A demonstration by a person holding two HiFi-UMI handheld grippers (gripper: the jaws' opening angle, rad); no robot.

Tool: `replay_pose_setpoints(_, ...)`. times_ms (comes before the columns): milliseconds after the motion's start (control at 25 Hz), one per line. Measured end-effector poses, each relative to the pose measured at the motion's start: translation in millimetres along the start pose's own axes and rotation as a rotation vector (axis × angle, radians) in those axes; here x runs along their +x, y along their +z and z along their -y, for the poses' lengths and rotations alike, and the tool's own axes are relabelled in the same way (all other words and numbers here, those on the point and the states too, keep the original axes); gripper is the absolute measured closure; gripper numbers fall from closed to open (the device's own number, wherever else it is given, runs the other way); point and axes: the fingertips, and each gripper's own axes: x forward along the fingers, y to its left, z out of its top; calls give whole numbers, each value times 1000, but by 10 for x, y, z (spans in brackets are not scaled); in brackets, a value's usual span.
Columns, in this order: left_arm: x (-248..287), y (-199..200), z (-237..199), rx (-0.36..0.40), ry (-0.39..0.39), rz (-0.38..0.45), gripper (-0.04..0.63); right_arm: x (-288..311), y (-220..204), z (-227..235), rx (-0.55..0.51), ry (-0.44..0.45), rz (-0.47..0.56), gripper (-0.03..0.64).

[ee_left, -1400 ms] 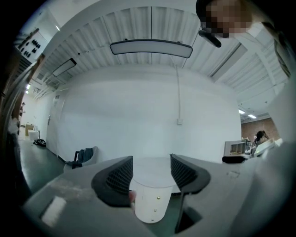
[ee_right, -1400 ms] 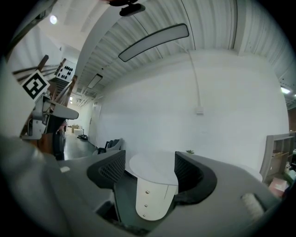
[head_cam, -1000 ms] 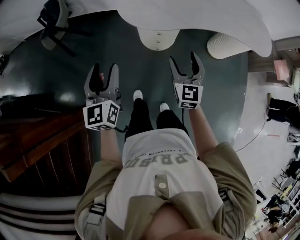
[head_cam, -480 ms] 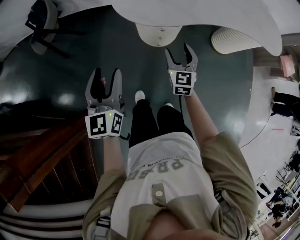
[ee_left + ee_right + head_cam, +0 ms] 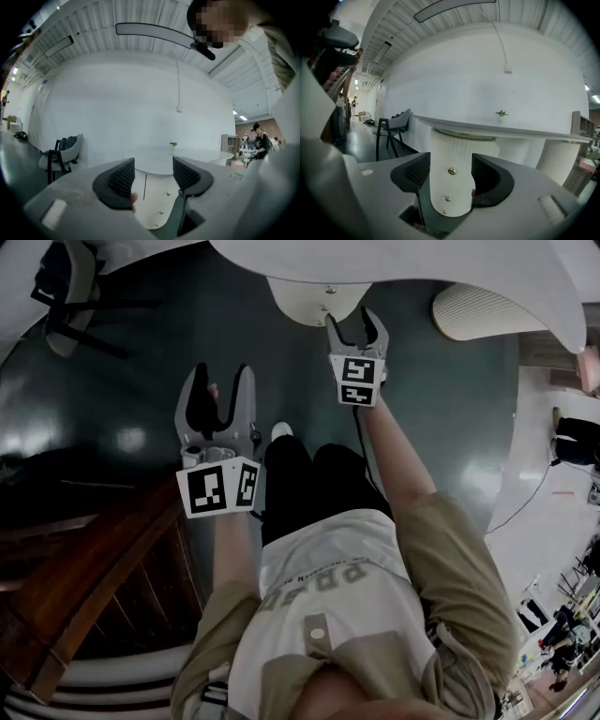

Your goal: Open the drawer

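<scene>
under the white counter (image 5: 511, 129), straight ahead of the person, stands a rounded, ribbed white column of drawers (image 5: 461, 154); the top drawer's brass knob (image 5: 451, 171) sits above two smaller knobs. only the right gripper view shows this stack head-on, with the top knob framed in the gap of the right claw (image 5: 451, 178). the head view shows the column from above as a pale curve under the counter edge, with the claw tips just beside it.

the right claw's jaws are closing yet stand wide, with nothing pinched; the pads are clear of the knob. the left claw (image 5: 153, 180) is spread and empty, held lower and to the left, well apart from the column. a fingertip (image 5: 133, 199) shows by its left pad.

dark floor (image 5: 141, 362) lies open on the left out to a chair (image 5: 66, 287). a second ribbed column (image 5: 478, 313) stands to the right, and brown woodwork (image 5: 84, 559) is behind on the left.
</scene>
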Motion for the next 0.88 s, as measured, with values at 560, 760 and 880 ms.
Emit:
replay_pose_setpoints(560, 693, -501, 49, 59, -66, -21, 327, 702, -483, -39, 17, -35, -27, 364)
replay_pose_setpoints(760, 846, -689, 29, 69, -84, -45, 327, 862, -581, -18, 30, -54, -34, 385)
replay_pose_setpoints(880, 936, -836, -7, 72, -91, -76, 327, 968, -602, -12, 29, -64, -33, 394)
